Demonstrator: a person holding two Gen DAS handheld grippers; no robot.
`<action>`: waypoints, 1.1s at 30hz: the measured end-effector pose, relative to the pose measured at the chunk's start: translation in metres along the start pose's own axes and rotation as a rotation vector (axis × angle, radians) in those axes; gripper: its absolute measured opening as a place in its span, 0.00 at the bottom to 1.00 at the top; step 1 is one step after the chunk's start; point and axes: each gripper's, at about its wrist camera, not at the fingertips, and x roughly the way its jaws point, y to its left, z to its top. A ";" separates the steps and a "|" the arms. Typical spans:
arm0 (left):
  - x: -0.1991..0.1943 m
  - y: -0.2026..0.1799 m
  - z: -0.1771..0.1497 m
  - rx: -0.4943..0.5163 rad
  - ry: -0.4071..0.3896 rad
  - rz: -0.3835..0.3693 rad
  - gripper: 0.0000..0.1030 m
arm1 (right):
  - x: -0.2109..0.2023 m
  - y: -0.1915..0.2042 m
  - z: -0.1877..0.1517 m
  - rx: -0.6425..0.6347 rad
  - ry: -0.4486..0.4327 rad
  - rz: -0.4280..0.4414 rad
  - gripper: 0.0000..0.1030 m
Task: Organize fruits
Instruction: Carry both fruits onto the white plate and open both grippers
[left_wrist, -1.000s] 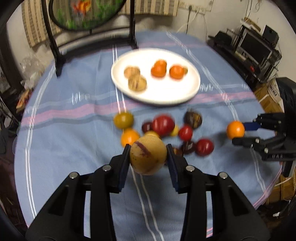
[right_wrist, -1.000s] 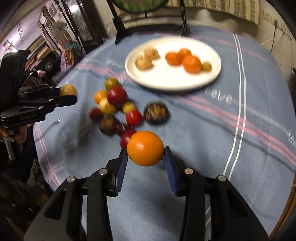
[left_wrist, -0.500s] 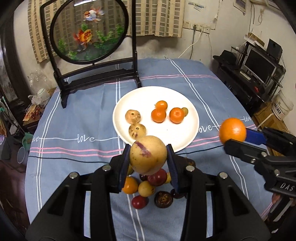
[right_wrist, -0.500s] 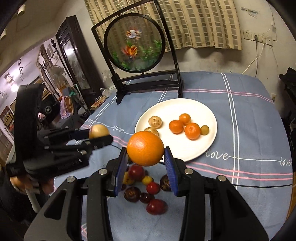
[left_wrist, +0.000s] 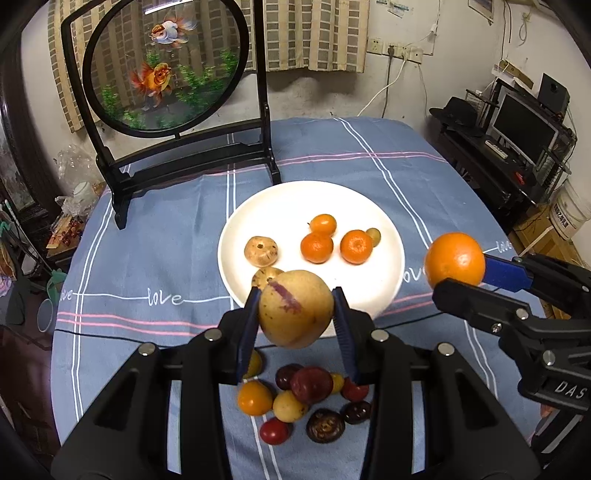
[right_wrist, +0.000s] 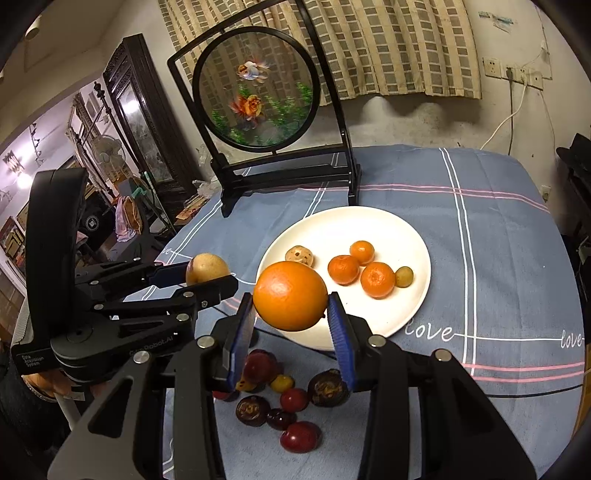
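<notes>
My left gripper (left_wrist: 295, 314) is shut on a yellow-tan fruit with a purple streak (left_wrist: 294, 308), held above the near rim of the white plate (left_wrist: 369, 199). My right gripper (right_wrist: 291, 306) is shut on a large orange (right_wrist: 291, 295), held above the plate's near left rim (right_wrist: 413, 229). The plate holds three small oranges (left_wrist: 317, 246), a small green fruit (left_wrist: 373, 236) and two tan fruits (left_wrist: 260, 251). A pile of small red, yellow and dark fruits (left_wrist: 310, 384) lies on the blue cloth below both grippers. Each gripper shows in the other's view: the right one (left_wrist: 458, 271), the left one (right_wrist: 210, 275).
A black-framed round goldfish screen (left_wrist: 166, 66) stands at the back of the table behind the plate. The blue striped cloth (left_wrist: 424, 173) covers the round table. Furniture and a monitor (left_wrist: 524, 125) stand off to the right of the table.
Both grippers have risen high above the table with their fruits and moved toward the plate. The fruit pile now lies beneath them.
</notes>
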 end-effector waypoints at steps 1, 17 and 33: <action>0.002 0.001 0.000 0.002 -0.003 0.009 0.38 | 0.001 -0.001 0.000 0.002 0.001 0.000 0.39; 0.044 0.020 -0.017 -0.040 0.088 -0.036 0.38 | 0.038 -0.026 -0.019 0.038 0.102 -0.024 0.39; 0.055 0.084 0.036 -0.125 0.002 0.052 0.38 | 0.044 -0.094 0.038 0.055 0.025 -0.137 0.39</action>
